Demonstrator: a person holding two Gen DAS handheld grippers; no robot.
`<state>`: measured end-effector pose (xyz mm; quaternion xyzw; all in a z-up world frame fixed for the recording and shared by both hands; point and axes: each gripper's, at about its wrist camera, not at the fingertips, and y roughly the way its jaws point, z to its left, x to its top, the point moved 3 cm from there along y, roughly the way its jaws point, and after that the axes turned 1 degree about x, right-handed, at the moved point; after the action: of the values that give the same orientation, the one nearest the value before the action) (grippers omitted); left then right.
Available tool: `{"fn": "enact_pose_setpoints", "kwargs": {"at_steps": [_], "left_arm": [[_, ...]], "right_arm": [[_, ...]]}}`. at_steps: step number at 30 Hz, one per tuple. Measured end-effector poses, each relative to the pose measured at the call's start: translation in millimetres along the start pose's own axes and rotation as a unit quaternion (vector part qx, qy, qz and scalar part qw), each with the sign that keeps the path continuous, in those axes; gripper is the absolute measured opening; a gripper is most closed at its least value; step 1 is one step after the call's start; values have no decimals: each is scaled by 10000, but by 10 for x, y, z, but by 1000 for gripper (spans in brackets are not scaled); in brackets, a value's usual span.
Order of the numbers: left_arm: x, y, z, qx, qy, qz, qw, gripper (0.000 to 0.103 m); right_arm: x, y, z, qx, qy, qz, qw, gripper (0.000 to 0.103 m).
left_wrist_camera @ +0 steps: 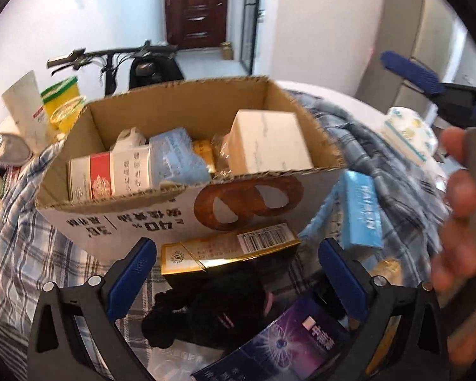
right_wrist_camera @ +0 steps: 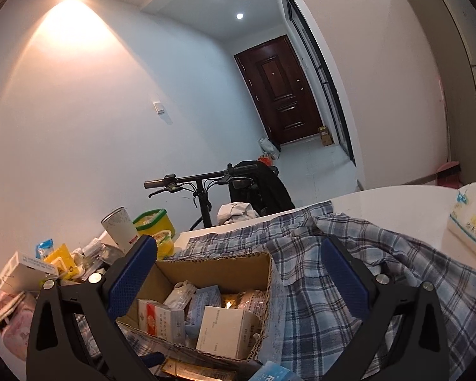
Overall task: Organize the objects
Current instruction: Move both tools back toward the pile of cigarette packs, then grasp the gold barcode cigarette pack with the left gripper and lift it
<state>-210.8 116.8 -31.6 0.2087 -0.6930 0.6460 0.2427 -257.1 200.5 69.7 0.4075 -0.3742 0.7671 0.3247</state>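
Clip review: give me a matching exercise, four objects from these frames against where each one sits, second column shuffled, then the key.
Objects:
1. gold box
2. white box
3. light blue box
4. yellow tub

Places:
A. inside the carton
B. on the plaid cloth, right of the carton
C. beyond the carton, by the white cup
D. against the carton's printed front

Pairs: 1-D, 2-A, 3-B, 4-C
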Motion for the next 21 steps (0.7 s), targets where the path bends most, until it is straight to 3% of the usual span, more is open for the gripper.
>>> {"fn": "enact_pose_setpoints", "kwargs": {"at_steps": [8,12,21], "left_arm": [[-8,200,-26,237,-77,77,9997,103],[-4,202,-28,384,-49,-47,9992,92],[-80,47,-36,-33,29,-253,9997,91]], "right_arm": [[12,4,-83,184,278,55,9994,103],[50,-62,-96,228,326,-57,9992,103],[46,-64,-109,229,371,-39,9990,103]]}}
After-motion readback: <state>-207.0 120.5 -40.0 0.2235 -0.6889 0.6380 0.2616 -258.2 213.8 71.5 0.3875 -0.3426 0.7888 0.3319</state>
